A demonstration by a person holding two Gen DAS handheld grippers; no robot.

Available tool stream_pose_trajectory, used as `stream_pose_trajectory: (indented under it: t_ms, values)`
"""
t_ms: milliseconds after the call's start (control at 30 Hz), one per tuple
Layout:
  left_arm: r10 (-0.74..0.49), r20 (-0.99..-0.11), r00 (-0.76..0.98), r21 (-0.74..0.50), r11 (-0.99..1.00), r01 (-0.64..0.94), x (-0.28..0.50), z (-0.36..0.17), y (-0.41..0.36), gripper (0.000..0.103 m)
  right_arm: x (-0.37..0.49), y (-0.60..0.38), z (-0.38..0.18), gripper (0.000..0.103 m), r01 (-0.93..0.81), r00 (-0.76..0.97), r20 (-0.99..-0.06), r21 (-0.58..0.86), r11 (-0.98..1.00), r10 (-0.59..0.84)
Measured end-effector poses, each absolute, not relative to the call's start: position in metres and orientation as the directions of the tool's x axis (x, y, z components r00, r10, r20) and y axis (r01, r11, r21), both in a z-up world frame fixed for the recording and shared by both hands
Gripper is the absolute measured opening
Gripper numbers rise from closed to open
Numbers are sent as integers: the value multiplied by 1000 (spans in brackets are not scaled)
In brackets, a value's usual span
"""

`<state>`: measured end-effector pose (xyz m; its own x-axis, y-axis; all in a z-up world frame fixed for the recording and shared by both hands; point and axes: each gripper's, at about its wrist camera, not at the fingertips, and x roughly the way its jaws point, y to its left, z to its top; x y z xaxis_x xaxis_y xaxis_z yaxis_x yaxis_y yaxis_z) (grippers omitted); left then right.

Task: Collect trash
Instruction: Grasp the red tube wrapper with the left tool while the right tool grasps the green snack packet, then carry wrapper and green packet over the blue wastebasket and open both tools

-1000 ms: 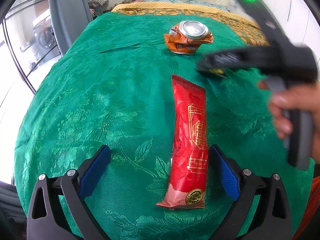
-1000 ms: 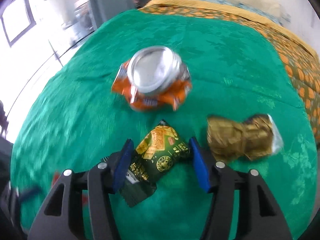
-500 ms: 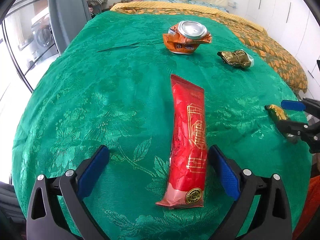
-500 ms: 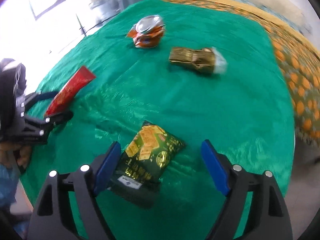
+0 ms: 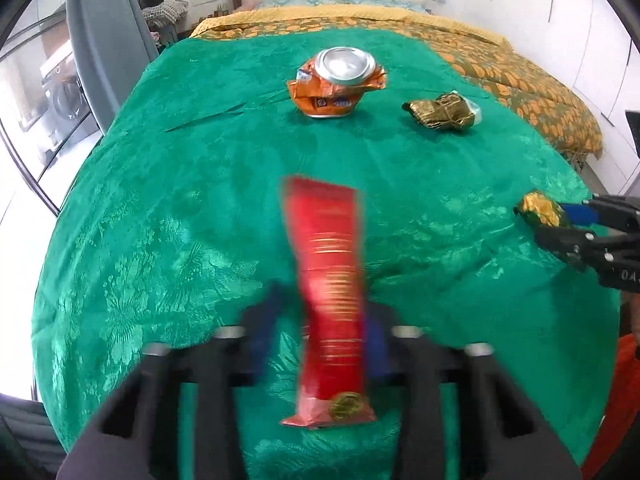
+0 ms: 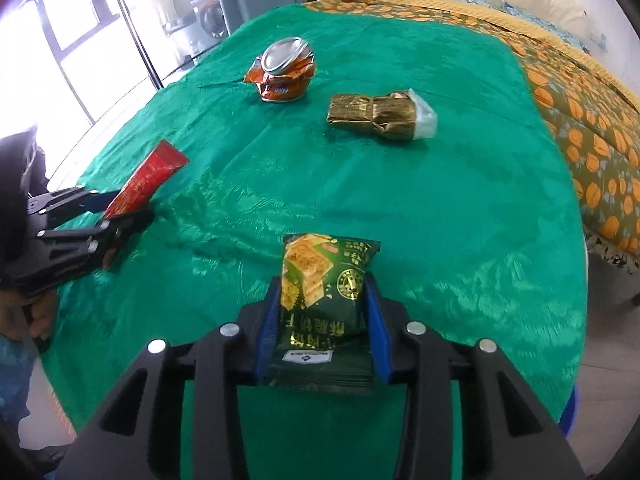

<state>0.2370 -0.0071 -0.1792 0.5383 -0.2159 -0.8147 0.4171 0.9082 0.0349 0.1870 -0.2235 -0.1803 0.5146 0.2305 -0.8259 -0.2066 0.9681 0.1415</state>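
A long red snack wrapper (image 5: 332,264) stands tilted between the blue pads of my left gripper (image 5: 324,312), whose jaws are closing and pinch its lower part; this view is blurred. From the right wrist view the left gripper (image 6: 120,208) holds the red wrapper (image 6: 148,180) with its far end raised. My right gripper (image 6: 322,280) is closing too, its pads pressed on both sides of a green cracker packet (image 6: 320,280). A crushed orange can (image 5: 338,80) and a crumpled gold wrapper (image 5: 440,110) lie farther back on the green cloth (image 5: 160,200).
The green cloth covers a bed; an orange-patterned blanket (image 6: 592,140) runs along its right side with pillows behind. A grey curtain (image 5: 104,32) and a window are at the far left. A hand (image 6: 36,312) holds the left gripper.
The left jaws went from wide open to closed on the red wrapper, which tipped up. The right gripper drew back from the can with the green packet and narrowed onto it.
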Motion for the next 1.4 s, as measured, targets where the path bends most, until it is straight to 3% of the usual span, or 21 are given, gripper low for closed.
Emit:
stream_pose_trajectory:
  t_ms: [133,267,333,367,400,433,533,567,600,633,667,767,1033,1200,1400]
  values:
    - [-258,-821,510,-25,908,419,223,-175,-12,13,170,-227,-181,38,-229,497,-836,129,965,230]
    - [-292,-817,497,-70,906,417,199,-173,-22,13,158,-237,-185,43,-228,495,-845,98,969,202]
    - [-295,-820,490,-73,904,421,191,-176,-29,15,156,-241,-185,64,-214,498,-844,104,971,200]
    - [-283,-820,497,-58,906,420,189,-177,-33,21,156,-243,-185,74,-202,504,-841,107,973,197]
    - [-272,-821,503,-44,907,418,188,-178,-34,28,156,-244,-184,74,-189,512,-836,111,976,195]
    - [-253,-822,510,-25,911,412,188,-178,-36,43,156,-244,-182,74,-179,518,-833,119,977,196]
    - [-248,-818,519,-25,917,398,192,-176,-34,55,158,-240,-181,74,-148,519,-834,127,981,186]
    - [-243,-824,513,-22,916,399,194,-177,-33,55,159,-237,-183,71,-145,511,-841,119,982,177]
    - [-225,-828,514,-3,918,396,197,-180,-35,55,163,-232,-188,50,-141,497,-854,96,985,155]
    - [-214,-829,517,10,918,396,199,-181,-35,50,162,-232,-189,42,-129,505,-853,80,988,135]
    - [-206,-826,524,21,918,396,199,-181,-35,32,161,-234,-188,37,-115,518,-846,72,991,122]
    - [-215,-822,527,15,917,398,197,-177,-36,15,152,-244,-181,35,-100,548,-821,123,987,158]
    - [-355,-792,496,-93,874,477,174,-155,-82,6,108,-327,-158,35,-26,609,-768,229,973,197]
    - [-482,-767,423,-169,788,591,149,-136,-152,4,82,-408,-162,35,120,628,-771,229,966,104]
    - [-579,-767,275,-244,661,710,115,-141,-265,4,52,-503,-206,35,314,591,-807,239,919,8]
